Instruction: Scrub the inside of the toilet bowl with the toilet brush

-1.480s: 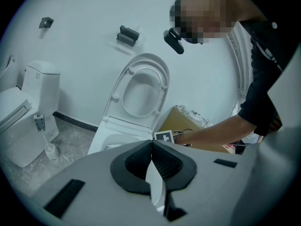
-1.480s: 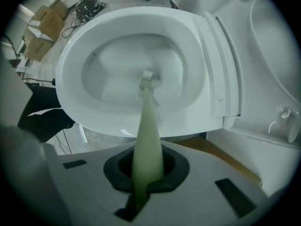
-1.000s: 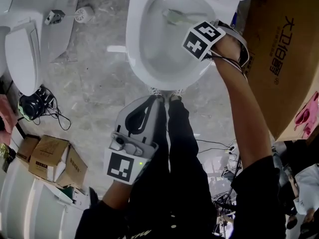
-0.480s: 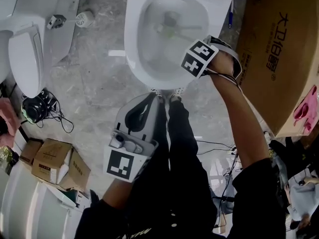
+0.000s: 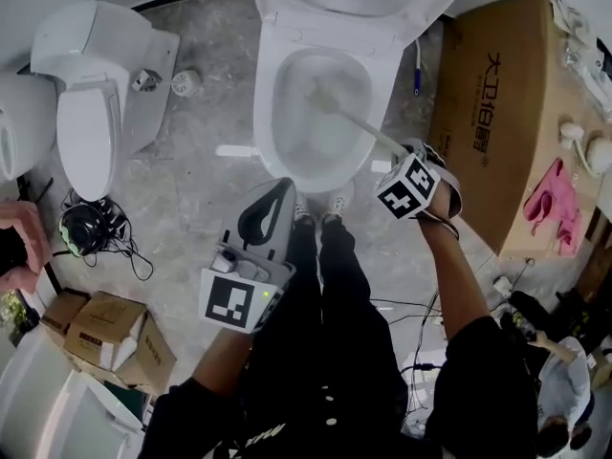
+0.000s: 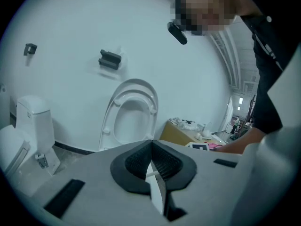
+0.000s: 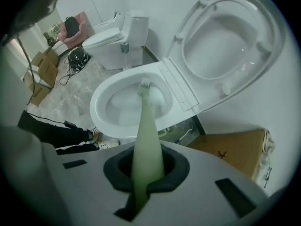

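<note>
1. Glossy white oval ceramic toilet bowl (image 5: 264, 113), lid raised; a pale green, smooth, tapering plastic toilet brush (image 7: 146, 131) slants into it, its small bristled head inside.
2. Right gripper (image 7: 146, 172) clamps the brush handle between its dark pads; left gripper (image 6: 151, 166) has its jaws together, empty.

Soft, even indoor light; strong fisheye warping, dark vignetted corners.

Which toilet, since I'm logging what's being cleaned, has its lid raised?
The middle toilet, with the toilet brush in its bowl; the neighbouring toilet has its lid down.
</note>
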Motion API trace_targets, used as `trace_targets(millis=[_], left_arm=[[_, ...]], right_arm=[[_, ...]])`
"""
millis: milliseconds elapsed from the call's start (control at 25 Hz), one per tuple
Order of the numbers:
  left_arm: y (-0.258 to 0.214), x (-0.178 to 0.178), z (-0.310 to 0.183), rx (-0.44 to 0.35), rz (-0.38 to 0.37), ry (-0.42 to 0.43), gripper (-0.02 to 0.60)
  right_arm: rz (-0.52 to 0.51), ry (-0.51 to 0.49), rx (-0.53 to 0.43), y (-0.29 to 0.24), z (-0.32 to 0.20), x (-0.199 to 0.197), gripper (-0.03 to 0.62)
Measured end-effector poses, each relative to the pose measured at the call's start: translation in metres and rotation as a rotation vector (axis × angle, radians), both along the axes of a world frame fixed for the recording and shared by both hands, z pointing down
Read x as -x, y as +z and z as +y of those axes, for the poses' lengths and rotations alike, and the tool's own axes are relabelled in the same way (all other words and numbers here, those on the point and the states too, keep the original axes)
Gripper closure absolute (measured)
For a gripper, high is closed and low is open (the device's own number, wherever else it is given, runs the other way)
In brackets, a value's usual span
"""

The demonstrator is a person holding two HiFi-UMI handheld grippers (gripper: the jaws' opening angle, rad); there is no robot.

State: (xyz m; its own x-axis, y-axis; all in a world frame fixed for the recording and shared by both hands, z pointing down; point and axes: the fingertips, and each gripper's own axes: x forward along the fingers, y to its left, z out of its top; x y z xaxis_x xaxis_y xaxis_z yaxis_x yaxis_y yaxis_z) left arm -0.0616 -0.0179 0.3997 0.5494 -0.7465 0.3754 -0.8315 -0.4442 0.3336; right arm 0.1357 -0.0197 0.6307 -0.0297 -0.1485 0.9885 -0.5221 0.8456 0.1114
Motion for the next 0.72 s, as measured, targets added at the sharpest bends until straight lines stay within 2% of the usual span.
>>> trace_targets(millis=[160, 400, 560, 720], left_arm=[[-0.052, 0.005, -0.003, -0.067, -0.022, 0.019, 0.557], [-0.119, 0.014, 0.002, -0.095, -0.061, 0.013, 0.557], [-0.160, 0.015, 0.006, -0.122, -0.096, 0.021, 0.557], [-0.200, 0.016, 0.012, -0.182, -0.092, 0.025, 0.557]], right_arm=[[-0.144, 0.134, -0.082, -0.073, 0.023, -0.009, 0.582], [-0.386, 0.307, -0.268, -0.188, 0.033, -0.006, 0.582], [-0.525, 0.353, -0.414, -0.264, 0.025, 0.002, 0.582], [-0.645, 0.377, -0.530, -0.334, 0.026, 0.013, 0.582]])
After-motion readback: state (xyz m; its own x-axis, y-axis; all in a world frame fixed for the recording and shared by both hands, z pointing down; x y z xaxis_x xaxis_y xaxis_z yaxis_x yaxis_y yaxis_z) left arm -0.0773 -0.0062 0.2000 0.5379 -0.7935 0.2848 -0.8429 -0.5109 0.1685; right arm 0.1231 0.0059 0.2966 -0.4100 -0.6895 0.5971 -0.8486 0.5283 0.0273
